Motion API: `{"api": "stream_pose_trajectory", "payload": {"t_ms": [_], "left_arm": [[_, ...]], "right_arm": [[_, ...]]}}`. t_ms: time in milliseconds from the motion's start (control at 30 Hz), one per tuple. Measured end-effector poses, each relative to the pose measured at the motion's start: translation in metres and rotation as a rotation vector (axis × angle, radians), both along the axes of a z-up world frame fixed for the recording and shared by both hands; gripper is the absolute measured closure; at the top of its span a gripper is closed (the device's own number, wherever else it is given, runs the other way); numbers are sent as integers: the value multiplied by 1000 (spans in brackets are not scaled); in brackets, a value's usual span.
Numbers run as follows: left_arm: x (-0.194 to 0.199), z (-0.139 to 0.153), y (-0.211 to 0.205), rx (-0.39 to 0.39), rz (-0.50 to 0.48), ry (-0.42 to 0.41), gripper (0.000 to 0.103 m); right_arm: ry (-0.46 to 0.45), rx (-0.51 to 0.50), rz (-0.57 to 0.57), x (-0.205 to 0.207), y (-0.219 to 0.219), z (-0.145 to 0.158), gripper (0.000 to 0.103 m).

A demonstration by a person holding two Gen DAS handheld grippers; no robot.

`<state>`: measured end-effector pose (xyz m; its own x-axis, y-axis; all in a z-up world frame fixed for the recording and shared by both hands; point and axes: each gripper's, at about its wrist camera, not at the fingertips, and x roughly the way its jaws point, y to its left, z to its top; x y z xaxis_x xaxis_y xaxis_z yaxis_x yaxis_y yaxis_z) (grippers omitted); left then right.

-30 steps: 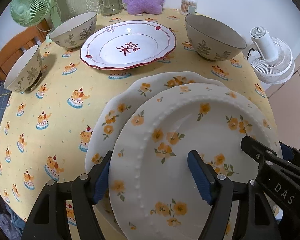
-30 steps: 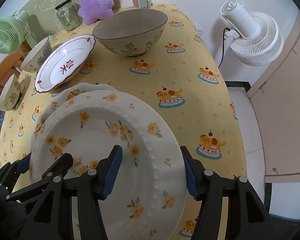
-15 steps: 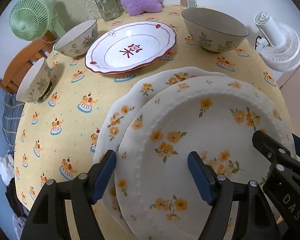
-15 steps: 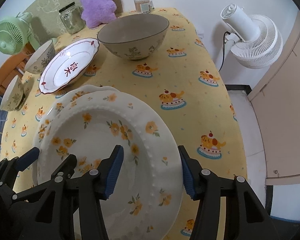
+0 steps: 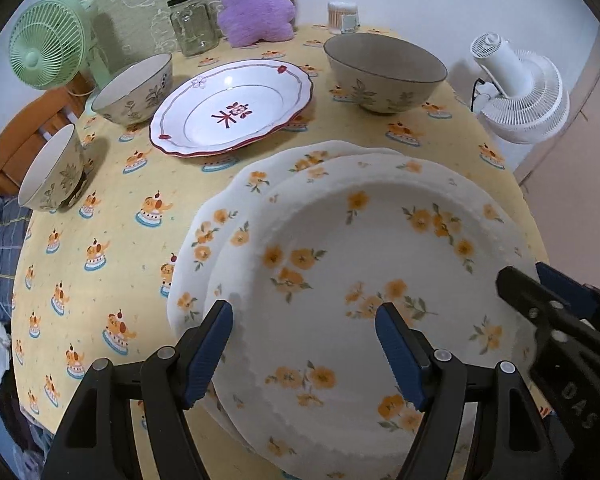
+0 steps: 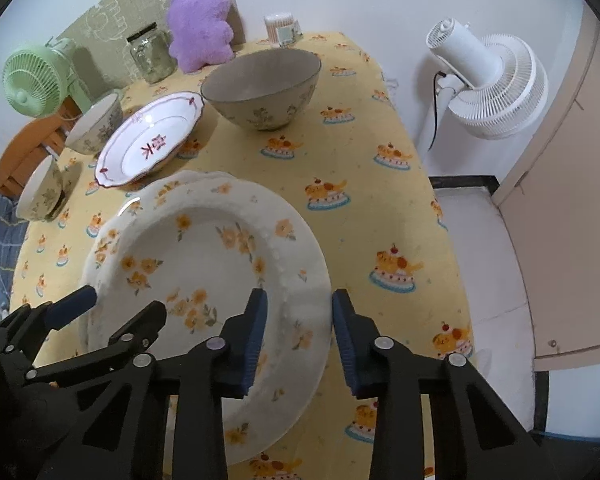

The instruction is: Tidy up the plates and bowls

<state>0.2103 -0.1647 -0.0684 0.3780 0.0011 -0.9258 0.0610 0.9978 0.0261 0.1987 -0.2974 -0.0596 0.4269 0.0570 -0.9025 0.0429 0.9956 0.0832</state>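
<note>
A white plate with orange flowers [image 5: 372, 264] [image 6: 204, 264] lies on a second flowered plate [image 5: 204, 236] [image 6: 148, 200] near the table's front. My left gripper [image 5: 304, 344] is open, its jaws astride the top plate's left rim. My right gripper [image 6: 298, 328] is open astride the plate's right rim, narrower than before. A red-trimmed plate [image 5: 232, 108] [image 6: 152, 138] lies behind. A large bowl [image 5: 384, 72] [image 6: 262, 88] stands at the back right. Two smaller bowls [image 5: 134, 90] [image 5: 52, 168] stand at the left.
The table has a yellow cloth [image 5: 112, 216]. At the back stand a glass jar [image 5: 192, 26], a purple plush [image 5: 256, 0] and a swab box [image 5: 342, 16]. A green fan [image 5: 46, 42] is at the back left, a white fan [image 6: 488, 80] beside the table's right edge.
Both grippers have drawn back and up from the table. The right gripper's jaws have narrowed around the plate's rim. The left jaws stay wide.
</note>
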Motion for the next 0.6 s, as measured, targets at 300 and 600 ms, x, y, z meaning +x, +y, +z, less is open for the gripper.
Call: {"api": "stream_pose_trajectory", "payload": {"t_ms": [300, 600], "left_arm": [[-1, -3, 7, -8, 25, 4, 28], [7, 0, 18, -10, 57, 3, 28]], "right_arm": [[5, -12, 25, 5, 11, -7, 69], [13, -26, 51, 20, 22, -9, 69]]}}
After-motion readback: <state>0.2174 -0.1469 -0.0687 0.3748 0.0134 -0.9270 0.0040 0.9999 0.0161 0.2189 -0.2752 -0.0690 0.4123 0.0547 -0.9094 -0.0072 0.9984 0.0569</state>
